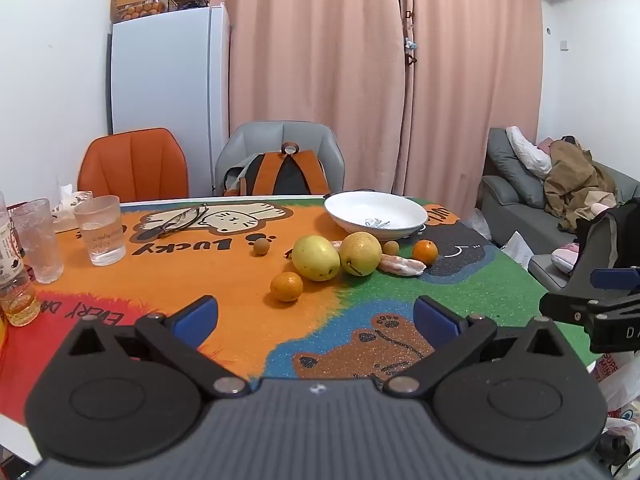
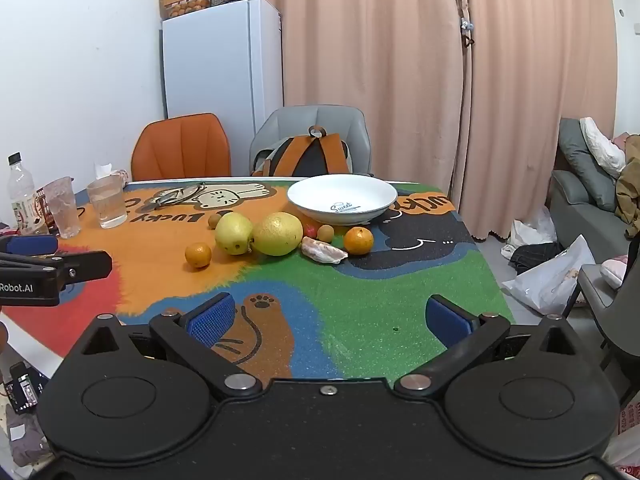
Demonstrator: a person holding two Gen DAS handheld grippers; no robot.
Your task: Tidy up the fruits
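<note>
Both grippers sit nearest the lens, each with its blue-padded jaws spread wide and gripping nothing: the left gripper (image 1: 316,312) hovers over the orange and blue part of the counter's printed mat (image 1: 224,264), the right gripper (image 2: 330,316) over the blue and green part, both on the near side of the white bowl (image 2: 342,199).

Fruits lie in a loose row just in front of that bowl. Closest to the bowl's front rim are a small brown fruit (image 2: 325,233) and a small red one (image 2: 309,231). A second small brown fruit (image 1: 262,246) sits apart, left of the bowl. Two yellow pears touch each other in front of the bowl: the left pear (image 2: 234,233) and the right pear (image 2: 277,233). One orange (image 2: 358,240) rests in front of the bowl's right half, and another orange (image 2: 198,255) lies farther out, left of the pears. A peeled pinkish citrus piece (image 2: 324,251) lies between the right pear and the nearer orange.

Well left of the bowl stand two ribbed glasses (image 2: 107,200) and a bottle (image 2: 22,196); a pair of spectacles (image 1: 182,218) lies on the mat beside them. Behind the bowl a backpack (image 2: 310,156) sits on a grey chair (image 2: 312,118)
</note>
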